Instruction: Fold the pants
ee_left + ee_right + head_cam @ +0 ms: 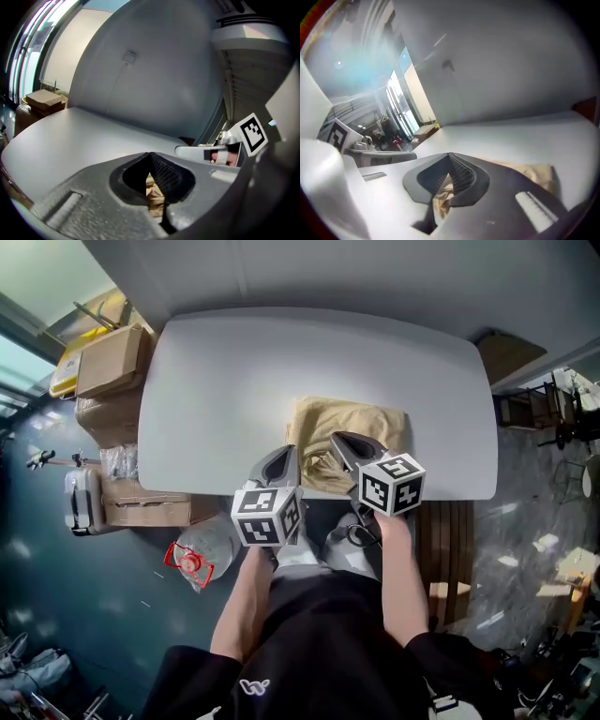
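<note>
Head view: tan pants (361, 427) lie as a rumpled, roughly square bundle at the table's (216, 390) near edge, bulk ahead of both tools. Left gripper (289, 454) at its near-left corner, right gripper (337, 440) beside it, each closed on cloth. I judge the next fold goes forward.

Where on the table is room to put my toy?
The left half of the table is bare, from its left edge to the pants. So are the far strip behind them and a narrower patch on their right. Crowded: the near edge, where left gripper and right gripper hold the pants.
</note>
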Motion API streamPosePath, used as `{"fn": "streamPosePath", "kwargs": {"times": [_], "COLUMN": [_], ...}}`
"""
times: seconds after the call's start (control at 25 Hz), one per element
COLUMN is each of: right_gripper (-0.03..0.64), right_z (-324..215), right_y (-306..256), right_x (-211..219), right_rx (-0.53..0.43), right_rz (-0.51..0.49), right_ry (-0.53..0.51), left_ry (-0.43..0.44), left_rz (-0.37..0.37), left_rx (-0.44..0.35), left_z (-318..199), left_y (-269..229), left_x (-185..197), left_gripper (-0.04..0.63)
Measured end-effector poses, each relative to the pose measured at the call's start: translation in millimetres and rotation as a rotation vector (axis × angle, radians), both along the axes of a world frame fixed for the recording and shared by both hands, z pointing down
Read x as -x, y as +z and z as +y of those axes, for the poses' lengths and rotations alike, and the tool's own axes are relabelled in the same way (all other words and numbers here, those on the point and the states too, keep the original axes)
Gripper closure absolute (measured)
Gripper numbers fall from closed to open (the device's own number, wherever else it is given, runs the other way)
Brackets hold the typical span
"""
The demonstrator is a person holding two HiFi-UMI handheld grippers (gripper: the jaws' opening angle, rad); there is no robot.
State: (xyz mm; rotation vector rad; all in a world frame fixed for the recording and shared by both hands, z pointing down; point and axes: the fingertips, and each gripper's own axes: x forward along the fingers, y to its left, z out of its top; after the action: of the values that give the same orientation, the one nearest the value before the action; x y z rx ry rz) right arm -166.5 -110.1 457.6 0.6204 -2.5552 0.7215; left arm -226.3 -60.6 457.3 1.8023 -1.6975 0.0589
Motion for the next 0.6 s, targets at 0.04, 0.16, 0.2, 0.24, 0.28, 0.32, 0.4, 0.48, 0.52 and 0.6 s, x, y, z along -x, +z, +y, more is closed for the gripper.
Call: {"fn": "streamPosePath", "kwargs": {"times": [0.04, 0.16, 0.2, 0.24, 0.28, 0.32, 0.4, 0.48, 0.52, 0.6], "right_gripper": [0.614, 0.614, 0.614, 0.614, 0.614, 0.614, 0.614, 0.614, 0.614, 0.614], "right_z": [-14, -49, -56, -61, -64, -65, -65, -64, -64, -67], "right_y": [-20, -81, -101, -119, -136, -151, -177, -196, -204, -215], "right_x": [-15, -66, -82, -96, -107, -116, -127, -134, -138, -144], "right_rx": [-0.053, -0.208, -0.253, -0.295, -0.335, -0.374, -0.452, -0.522, -0.551, -0.598], "right_rz": [-0.011, -0.036, -0.048, -0.061, -0.076, -0.088, -0.113, -0.143, -0.157, -0.175], "right_ry": [0.039, 0.155, 0.191, 0.222, 0.247, 0.265, 0.285, 0.302, 0.311, 0.333], "left_ry": [0.014, 0.059, 0.074, 0.089, 0.102, 0.116, 0.143, 0.165, 0.172, 0.179], "left_rz": [-0.001, -0.007, -0.013, -0.02, -0.027, -0.036, -0.055, -0.077, -0.089, -0.112], "left_rx": [-0.018, -0.087, -0.112, -0.137, -0.161, -0.185, -0.234, -0.281, -0.303, -0.341], "left_z": [-9, -33, -40, -47, -52, -58, -69, -79, -83, -91], "left_y": [-8, -37, -48, -59, -70, -80, -102, -122, -132, -149], "left_x": [-4, -21, -27, -32, -37, -43, -53, -63, -68, -75], "left_gripper": [0.592, 0.592, 0.592, 0.592, 0.592, 0.592, 0.592, 0.592, 0.592, 0.592]}}
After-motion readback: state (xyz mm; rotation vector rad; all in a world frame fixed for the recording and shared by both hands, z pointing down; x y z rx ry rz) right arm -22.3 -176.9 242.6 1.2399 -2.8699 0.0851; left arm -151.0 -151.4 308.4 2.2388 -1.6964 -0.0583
